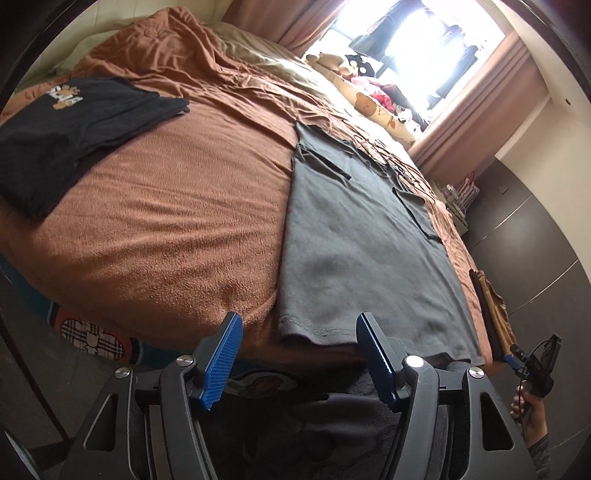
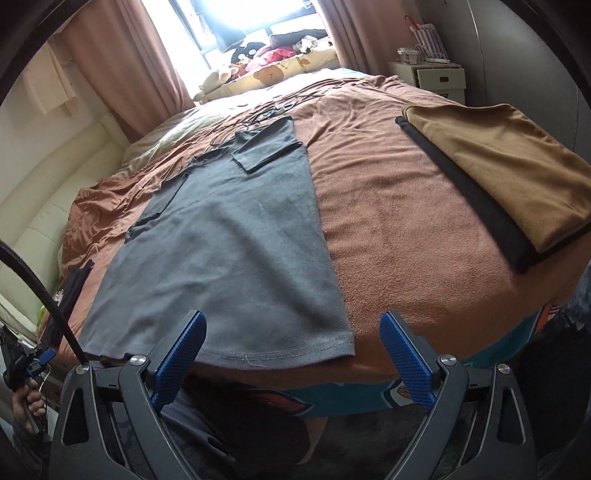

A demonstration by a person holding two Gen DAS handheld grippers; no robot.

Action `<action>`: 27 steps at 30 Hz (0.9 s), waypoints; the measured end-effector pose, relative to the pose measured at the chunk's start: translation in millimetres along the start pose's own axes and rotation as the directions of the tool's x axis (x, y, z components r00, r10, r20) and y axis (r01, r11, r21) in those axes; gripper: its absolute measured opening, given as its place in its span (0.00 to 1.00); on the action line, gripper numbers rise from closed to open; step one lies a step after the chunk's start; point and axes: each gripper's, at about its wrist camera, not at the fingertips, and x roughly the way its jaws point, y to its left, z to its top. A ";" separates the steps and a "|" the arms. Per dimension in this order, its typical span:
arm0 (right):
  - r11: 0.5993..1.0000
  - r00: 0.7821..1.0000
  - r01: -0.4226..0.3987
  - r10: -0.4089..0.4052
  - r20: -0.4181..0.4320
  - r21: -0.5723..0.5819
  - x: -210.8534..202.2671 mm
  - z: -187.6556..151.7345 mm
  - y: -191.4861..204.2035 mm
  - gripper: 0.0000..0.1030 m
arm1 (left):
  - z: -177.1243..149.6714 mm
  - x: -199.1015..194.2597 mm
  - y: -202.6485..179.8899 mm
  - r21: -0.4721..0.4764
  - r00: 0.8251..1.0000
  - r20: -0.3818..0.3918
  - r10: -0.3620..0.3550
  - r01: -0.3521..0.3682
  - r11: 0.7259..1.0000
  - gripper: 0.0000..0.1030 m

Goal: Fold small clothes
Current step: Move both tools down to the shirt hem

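Both hand-held grippers (image 1: 299, 360) (image 2: 293, 360) hover open-jawed before the grey T-shirt (image 2: 236, 258).

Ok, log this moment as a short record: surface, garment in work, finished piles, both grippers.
surface: bed with brown blanket
garment in work: grey T-shirt, laid flat, sleeves folded in, hem at the near bed edge
left pile: folded black shirt with bear print
right pile: folded tan garment on a black one
left gripper: jaws open, at the hem
right gripper: jaws open, at the hem

A bed (image 2: 399, 229) under a rust-brown blanket (image 1: 177, 221) fills the room. At the far side, a bright window (image 2: 236, 18) glares between pink curtains (image 2: 125, 59); a white nightstand (image 2: 439, 79) stands far right.
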 end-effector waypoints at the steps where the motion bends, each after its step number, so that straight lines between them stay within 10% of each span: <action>1: 1.000 1.000 -0.003 0.003 -0.006 0.008 5.3 -0.6 -0.5 0.91 | 1.2 4.2 2.5 -0.010 1.000 -0.009 -0.007 0.007 1.000 0.61; 19: 0.985 0.996 -0.035 0.049 -0.079 0.170 58.0 8.3 -33.4 0.68 | 3.4 74.8 24.4 -0.197 0.987 -0.141 -0.078 0.050 0.979 0.43; 27: 0.929 0.985 -0.158 0.171 -0.012 0.333 55.2 -6.9 -61.1 0.65 | -1.5 82.7 35.0 -0.373 0.976 -0.098 -0.196 0.146 0.916 0.43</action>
